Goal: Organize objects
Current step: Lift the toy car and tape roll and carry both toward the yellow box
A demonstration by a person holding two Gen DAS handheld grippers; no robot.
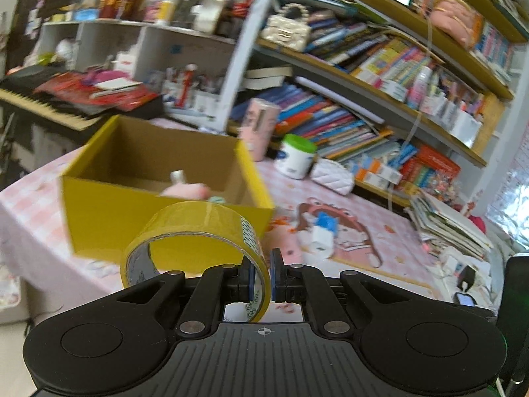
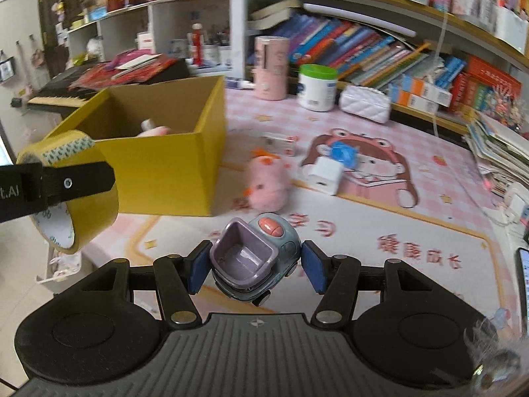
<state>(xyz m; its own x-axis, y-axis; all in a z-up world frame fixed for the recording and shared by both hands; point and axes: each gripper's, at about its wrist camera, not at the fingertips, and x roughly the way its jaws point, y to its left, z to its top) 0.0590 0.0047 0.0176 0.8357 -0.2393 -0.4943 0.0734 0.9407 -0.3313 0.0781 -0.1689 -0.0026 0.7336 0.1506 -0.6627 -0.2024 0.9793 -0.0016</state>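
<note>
My left gripper (image 1: 263, 273) is shut on the wall of a yellow tape roll (image 1: 195, 228), held in the air in front of the yellow cardboard box (image 1: 109, 218). In the right wrist view the same tape roll (image 2: 89, 211) hangs at the left edge beside the box (image 2: 165, 178). My right gripper (image 2: 256, 264) is shut on a small blue-grey toy car (image 2: 258, 258) with a purple tub, lifted over the pink table mat (image 2: 380, 264). Inside the box lies a pink item (image 1: 185, 190) with a silver cap.
On the mat lie a pink plush toy (image 2: 267, 182), a white charger (image 2: 322, 173) with a blue piece, a white quilted pouch (image 2: 363, 102), a green-lidded jar (image 2: 317, 87) and a pink canister (image 2: 269, 67). Bookshelves (image 1: 380, 76) stand behind, a stack of books (image 2: 499, 158) at right.
</note>
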